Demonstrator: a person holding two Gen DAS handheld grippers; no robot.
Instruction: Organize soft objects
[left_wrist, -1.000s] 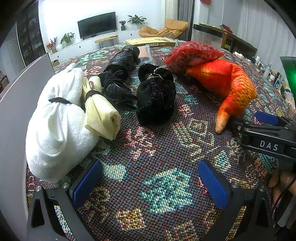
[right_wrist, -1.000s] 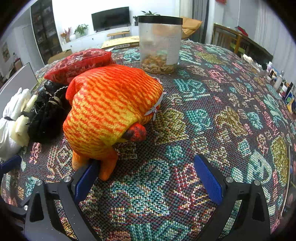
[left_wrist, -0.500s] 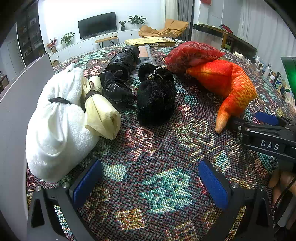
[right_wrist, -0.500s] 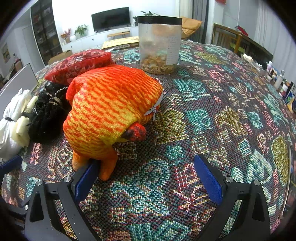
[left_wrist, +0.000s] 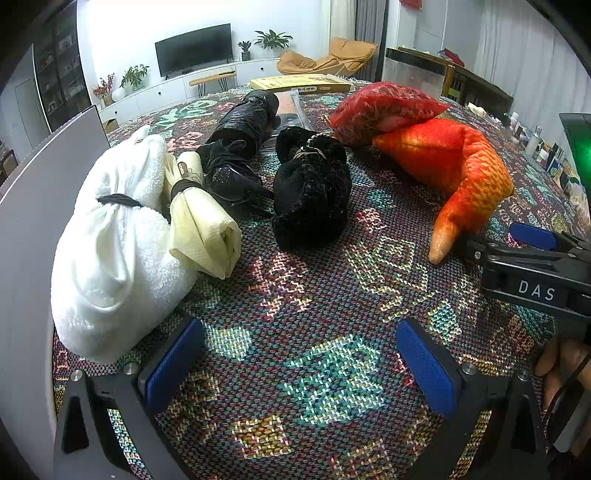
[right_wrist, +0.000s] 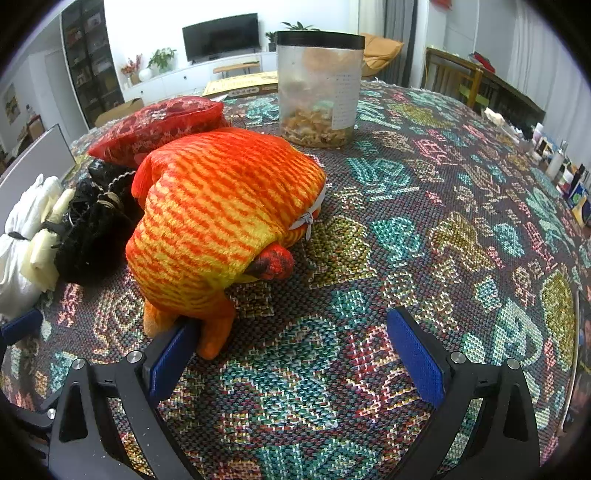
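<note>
Soft things lie in a row on the patterned tablecloth (left_wrist: 314, 302): a white fluffy bundle (left_wrist: 110, 240), a cream rolled cloth (left_wrist: 201, 221), a shiny black bundle (left_wrist: 236, 162), a black furry pouch (left_wrist: 310, 192), a red cushion (left_wrist: 380, 110) and an orange striped plush (left_wrist: 458, 166). My left gripper (left_wrist: 299, 365) hangs open near the table's front, nothing between its fingers. My right gripper (right_wrist: 291, 362) is open too; its left pad touches the foot of the orange plush (right_wrist: 221, 214). The red cushion (right_wrist: 159, 125) lies behind the plush.
A clear jar with a black lid (right_wrist: 319, 85) stands behind the plush. A grey panel (left_wrist: 33, 206) rises along the left edge. A flat cardboard box (left_wrist: 299, 83) lies at the far side. Small bottles (right_wrist: 565, 177) line the right rim. The right gripper's body (left_wrist: 532, 273) shows at right.
</note>
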